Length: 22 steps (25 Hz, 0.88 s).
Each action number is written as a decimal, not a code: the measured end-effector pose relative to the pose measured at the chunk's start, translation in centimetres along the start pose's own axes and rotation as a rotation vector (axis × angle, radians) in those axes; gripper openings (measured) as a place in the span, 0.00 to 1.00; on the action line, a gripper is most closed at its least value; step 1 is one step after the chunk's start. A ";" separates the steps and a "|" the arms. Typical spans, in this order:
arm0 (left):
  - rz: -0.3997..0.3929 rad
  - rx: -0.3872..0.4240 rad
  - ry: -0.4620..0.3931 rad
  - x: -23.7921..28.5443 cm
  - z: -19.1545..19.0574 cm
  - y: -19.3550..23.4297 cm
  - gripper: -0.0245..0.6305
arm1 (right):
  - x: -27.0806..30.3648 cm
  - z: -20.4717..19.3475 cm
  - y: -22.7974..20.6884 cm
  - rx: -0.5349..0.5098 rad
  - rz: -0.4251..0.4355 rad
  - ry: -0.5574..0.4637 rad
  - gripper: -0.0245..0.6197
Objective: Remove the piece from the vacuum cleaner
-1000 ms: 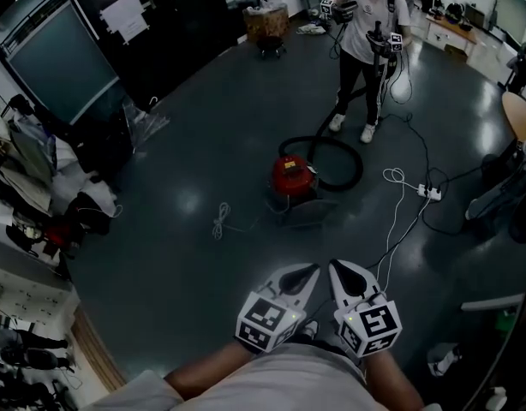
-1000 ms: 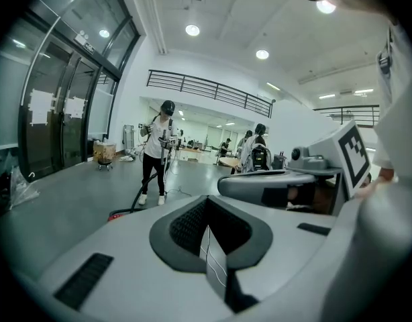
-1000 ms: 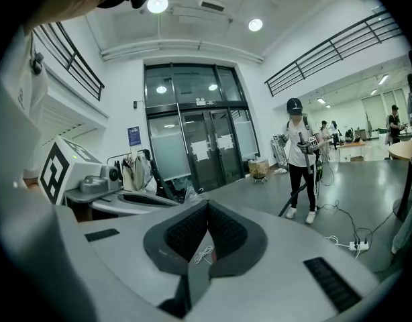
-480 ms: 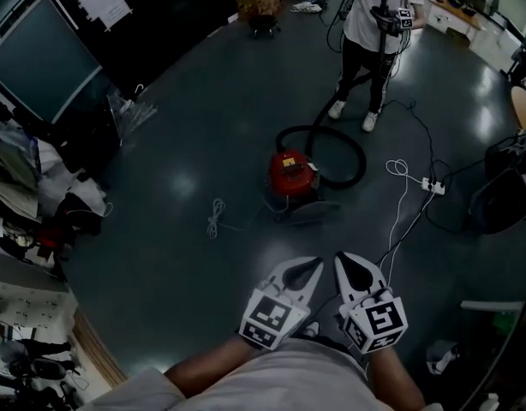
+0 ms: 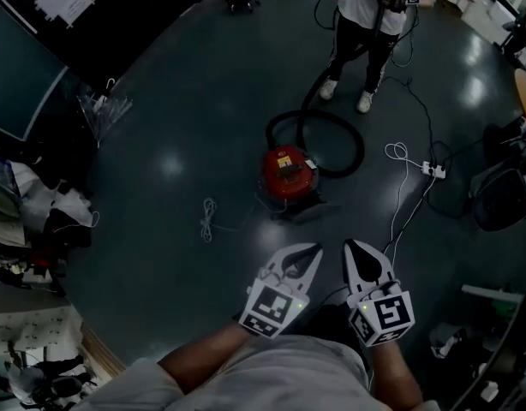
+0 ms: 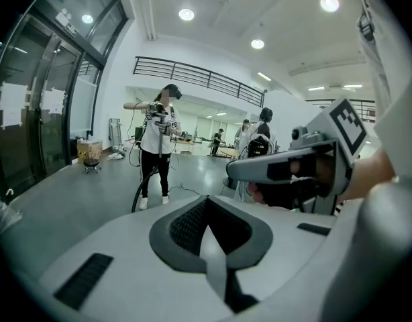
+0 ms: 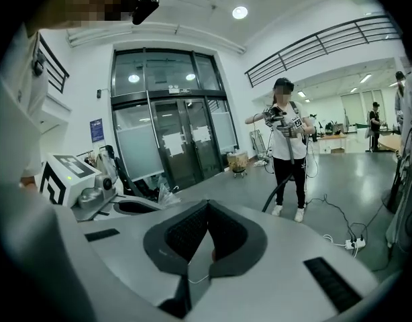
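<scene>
Vacuum cleaner (image 5: pixel 289 171): small and red, down on the dark floor (image 5: pixel 160 229) in the middle of the head view. Black hose (image 5: pixel 344 157) curled round behind it, going up to a person (image 5: pixel 366 24) standing at the top of the frame. Pale cable (image 5: pixel 207 219) lying to the left of it. Left gripper (image 5: pixel 314 251) at the bottom middle, jaws tight together, nothing held. Right gripper (image 5: pixel 349 247) just beside it, jaws pressed together too, empty. Both well apart from the vacuum cleaner.

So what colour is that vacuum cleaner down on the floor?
Red, with a black hose looping behind it. The vacuum cleaner shows best in the head view.
</scene>
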<state>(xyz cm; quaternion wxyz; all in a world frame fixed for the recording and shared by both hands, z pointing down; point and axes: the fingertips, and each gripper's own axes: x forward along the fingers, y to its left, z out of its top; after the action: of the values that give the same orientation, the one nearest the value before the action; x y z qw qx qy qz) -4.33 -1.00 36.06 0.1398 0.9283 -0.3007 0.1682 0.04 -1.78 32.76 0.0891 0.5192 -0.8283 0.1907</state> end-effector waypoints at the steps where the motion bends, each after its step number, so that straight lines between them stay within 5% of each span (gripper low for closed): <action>1: -0.007 0.009 -0.002 0.5 0.0 0.8 0.05 | 0.8 0.2 -0.3 0.001 -0.006 0.000 0.06; 14: -0.014 0.084 -0.010 9.0 -4.6 8.2 0.05 | 8.7 -1.6 -5.8 0.033 -0.023 -0.002 0.06; 22: 0.007 0.102 0.028 18.0 -13.8 12.8 0.05 | 15.4 -6.9 -12.1 0.067 0.009 -0.020 0.06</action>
<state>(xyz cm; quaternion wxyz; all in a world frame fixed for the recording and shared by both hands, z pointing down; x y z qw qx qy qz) -1.48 -15.23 57.74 0.0958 0.9307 -0.2932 0.1968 3.70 -16.40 47.07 0.0626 0.5202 -0.8246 0.2135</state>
